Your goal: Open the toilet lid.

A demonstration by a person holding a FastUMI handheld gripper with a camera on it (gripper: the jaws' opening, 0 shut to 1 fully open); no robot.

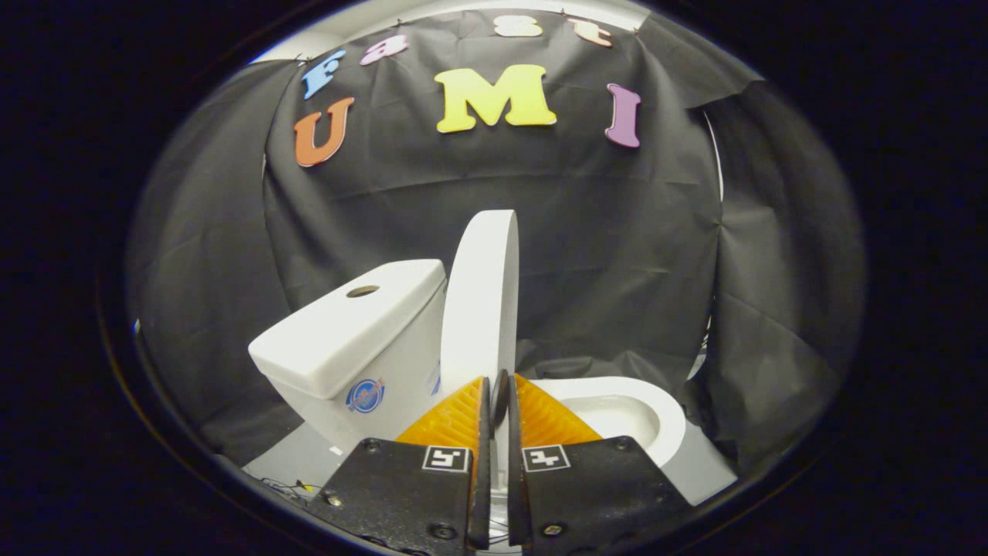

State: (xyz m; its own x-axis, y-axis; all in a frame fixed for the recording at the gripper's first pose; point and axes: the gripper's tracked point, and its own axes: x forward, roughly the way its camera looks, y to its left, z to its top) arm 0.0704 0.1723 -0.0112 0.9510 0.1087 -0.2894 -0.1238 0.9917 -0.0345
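Observation:
The white toilet lid (480, 301) stands raised upright, seen almost edge-on, next to the white tank (347, 332). Its lower front edge runs down into the narrow gap between my fingers. My gripper (500, 395) is closed to a slim slit, and both fingers appear to press on the lid's rim. To the right of the fingers and just beyond them, the open bowl and seat ring (664, 417) are exposed. The lid's hinge end is hidden behind the fingers.
The tank has a round hole (363, 291) in its top and a sticker (365, 395) on its front. Black cloth hangs close behind and on both sides of the toilet. A pale floor (293, 463) lies at the lower left, with thin wires on it.

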